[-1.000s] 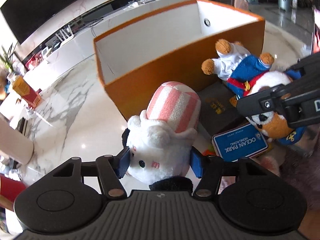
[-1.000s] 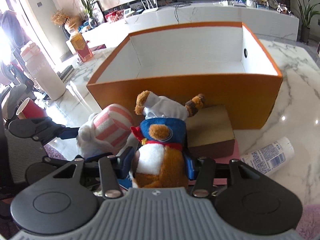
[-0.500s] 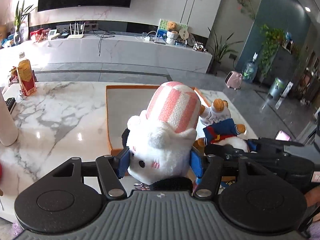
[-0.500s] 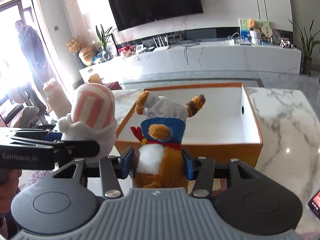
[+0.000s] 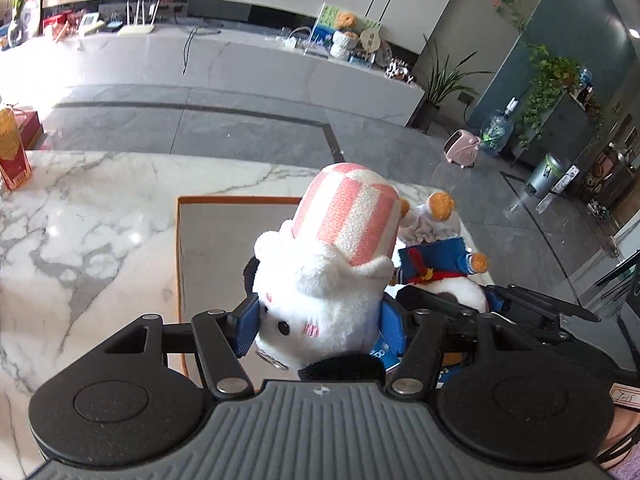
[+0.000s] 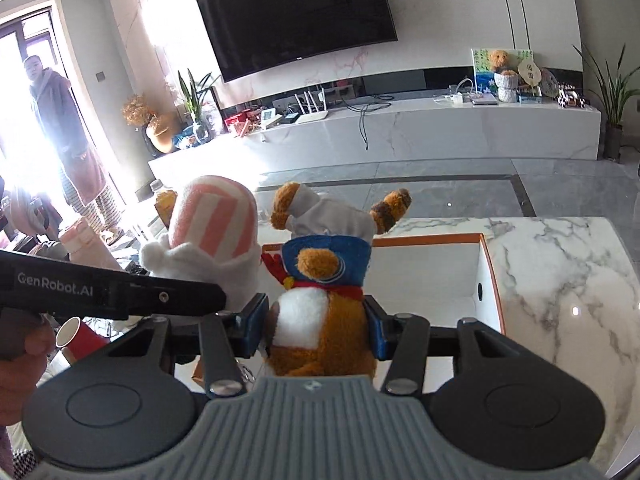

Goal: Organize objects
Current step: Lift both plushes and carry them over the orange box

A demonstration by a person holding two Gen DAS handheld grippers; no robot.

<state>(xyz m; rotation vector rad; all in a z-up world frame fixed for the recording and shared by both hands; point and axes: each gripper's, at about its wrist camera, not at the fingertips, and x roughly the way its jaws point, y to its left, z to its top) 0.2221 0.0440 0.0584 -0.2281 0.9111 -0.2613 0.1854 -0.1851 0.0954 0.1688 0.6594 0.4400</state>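
The white plush with the pink-striped body (image 5: 320, 276) sits head-down between the blue pads of my left gripper (image 5: 318, 330), which pinches its head from both sides; the striped end points away from me. The brown bear in blue and white clothing (image 6: 324, 292) is likewise upside down, clamped at the torso by my right gripper (image 6: 316, 332), feet raised. The two toys hang side by side, close but, as far as the fisheye shows, possibly touching at the fabric. Both are held above the near edge of the orange box (image 6: 490, 276), whose white interior is open on my right side. Beyond the box rim, the marble tabletop (image 5: 80, 240) extends left and right. A red paper cup (image 6: 78, 338) stands low at my left.
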